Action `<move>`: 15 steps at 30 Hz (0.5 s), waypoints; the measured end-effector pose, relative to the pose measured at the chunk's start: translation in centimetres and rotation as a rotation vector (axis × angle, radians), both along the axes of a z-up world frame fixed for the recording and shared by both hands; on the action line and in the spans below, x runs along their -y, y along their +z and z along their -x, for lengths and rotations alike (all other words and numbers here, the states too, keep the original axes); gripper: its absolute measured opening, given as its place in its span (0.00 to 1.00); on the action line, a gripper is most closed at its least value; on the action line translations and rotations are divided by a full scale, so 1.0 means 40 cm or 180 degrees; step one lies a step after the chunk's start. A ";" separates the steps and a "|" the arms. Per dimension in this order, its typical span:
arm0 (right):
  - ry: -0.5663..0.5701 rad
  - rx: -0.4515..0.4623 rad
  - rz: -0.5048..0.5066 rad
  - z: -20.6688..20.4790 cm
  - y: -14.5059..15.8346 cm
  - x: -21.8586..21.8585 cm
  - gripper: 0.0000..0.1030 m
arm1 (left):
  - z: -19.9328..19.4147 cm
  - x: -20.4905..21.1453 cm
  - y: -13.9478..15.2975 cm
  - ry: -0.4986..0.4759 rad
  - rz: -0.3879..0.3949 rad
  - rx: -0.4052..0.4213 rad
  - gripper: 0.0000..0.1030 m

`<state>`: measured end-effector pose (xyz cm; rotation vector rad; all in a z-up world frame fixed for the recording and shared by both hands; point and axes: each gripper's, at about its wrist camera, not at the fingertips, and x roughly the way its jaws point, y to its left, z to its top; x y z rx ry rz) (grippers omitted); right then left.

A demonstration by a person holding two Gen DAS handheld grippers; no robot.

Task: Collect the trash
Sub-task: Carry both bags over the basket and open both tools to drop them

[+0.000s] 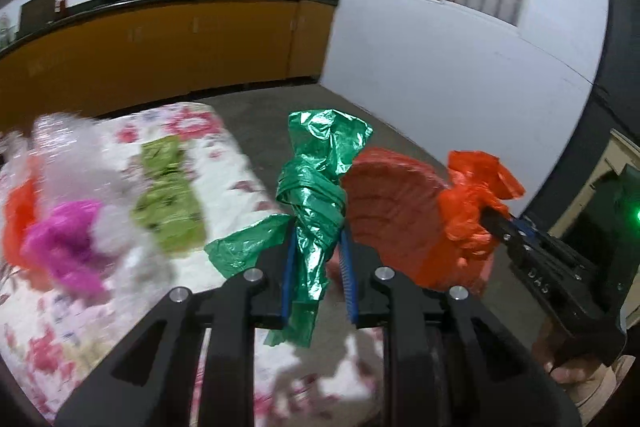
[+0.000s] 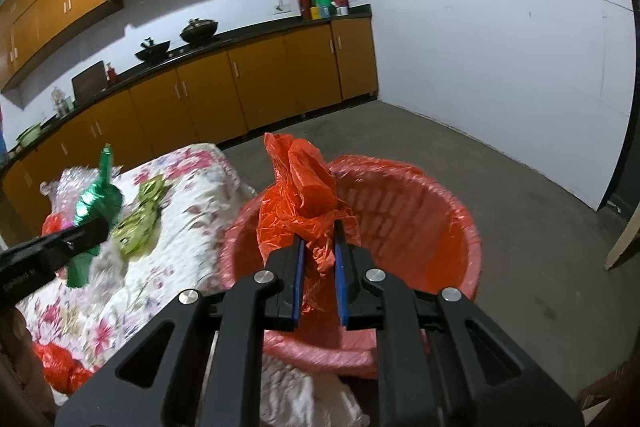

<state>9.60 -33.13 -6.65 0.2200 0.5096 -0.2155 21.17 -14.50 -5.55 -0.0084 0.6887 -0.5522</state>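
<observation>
Kitchen rm: orange cabinets along far wall, black worktop (image 2: 256, 35) w/ two dark woks, white wall + barred window at right, grey concrete floor.

1. Table w/ floral cloth (image 2: 188, 211), near left. Carries loose trash: clear crumpled plastic, yellow-green wrapper (image 2: 138, 223), magenta bag (image 1: 68, 239), red-orange bags at near edge.
2. Red basket (image 2: 420, 219), lined w/ red bag, on floor just right of table. Judged the drop point.
3. Right claw (image 2: 318, 247): clamped on orange bag (image 2: 304, 203), held over basket's near rim.
4. Left claw (image 1: 316, 251): clamped on green bag (image 1: 320, 187), above table's right edge, beside basket.

Step in hand (judged): carry both bags to basket. Do well: bring each bag fully past rim, over the open middle, before parting claw; light film may cling to pads or drift out.

Writing: small white lettering on claw bodies, too blurred to read.
</observation>
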 end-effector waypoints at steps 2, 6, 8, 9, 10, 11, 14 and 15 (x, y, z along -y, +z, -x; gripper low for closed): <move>-0.0033 0.0013 -0.0003 -0.004 0.002 0.017 0.13 | -0.015 0.034 -0.011 -0.0083 0.0020 -0.0046 0.20; -0.0120 0.0036 -0.0079 -0.018 0.004 0.065 0.13 | -0.044 0.116 -0.024 -0.0243 0.0045 -0.0124 0.21; -0.0170 0.0050 -0.0147 -0.028 0.008 0.092 0.13 | -0.054 0.152 -0.032 -0.0311 0.0039 -0.0168 0.23; -0.0181 0.0039 -0.0182 -0.037 0.010 0.102 0.14 | -0.060 0.169 -0.038 -0.0334 0.0033 -0.0203 0.27; -0.0191 0.0026 -0.0251 -0.044 0.011 0.117 0.19 | -0.066 0.180 -0.041 -0.0342 0.0027 -0.0231 0.34; -0.0201 0.0035 -0.0323 -0.047 0.011 0.131 0.22 | -0.069 0.187 -0.043 -0.0344 0.0037 -0.0253 0.39; -0.0251 0.0087 -0.0339 -0.044 0.025 0.152 0.30 | -0.078 0.187 -0.046 -0.0311 0.0044 -0.0274 0.47; -0.0265 0.0095 -0.0313 -0.038 0.028 0.158 0.33 | -0.078 0.179 -0.047 -0.0277 0.0027 -0.0267 0.48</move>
